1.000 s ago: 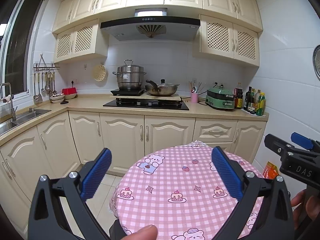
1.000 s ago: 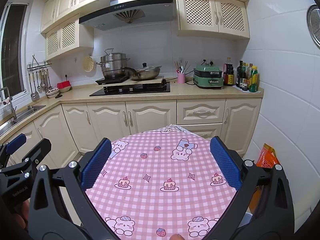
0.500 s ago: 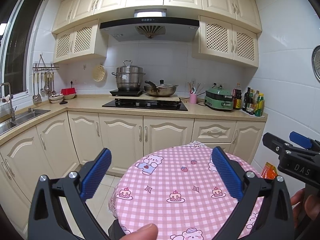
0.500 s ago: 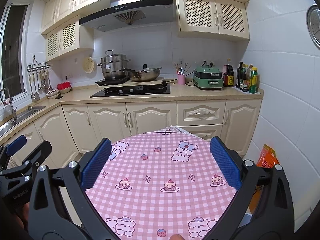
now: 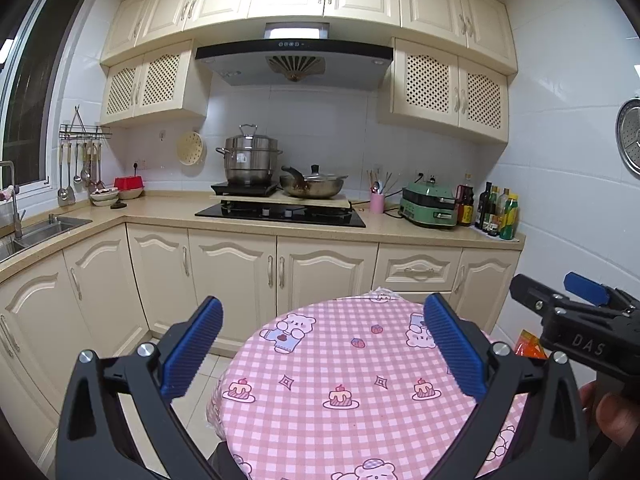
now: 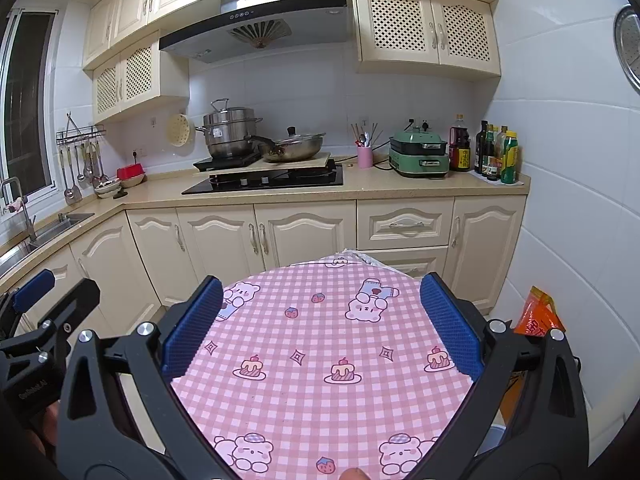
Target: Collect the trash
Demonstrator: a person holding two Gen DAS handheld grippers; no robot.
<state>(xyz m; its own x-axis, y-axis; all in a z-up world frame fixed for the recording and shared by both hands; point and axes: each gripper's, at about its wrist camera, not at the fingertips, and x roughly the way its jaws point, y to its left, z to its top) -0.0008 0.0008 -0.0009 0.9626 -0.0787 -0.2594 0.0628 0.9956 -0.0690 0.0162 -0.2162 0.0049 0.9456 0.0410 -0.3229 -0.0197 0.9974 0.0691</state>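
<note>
Spread blue fingers [image 6: 450, 322] above pink tablecloth [image 6: 320, 344]

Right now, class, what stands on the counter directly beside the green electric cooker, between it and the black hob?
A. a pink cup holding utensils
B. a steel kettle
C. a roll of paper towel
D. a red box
A: the pink cup, with utensils sticking out, stands between the green electric cooker and the black hob.

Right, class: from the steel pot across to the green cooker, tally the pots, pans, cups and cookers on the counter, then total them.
Steel pot: 1
Lidded pan: 1
Pink cup: 1
Green cooker: 1
Total: 4
</note>
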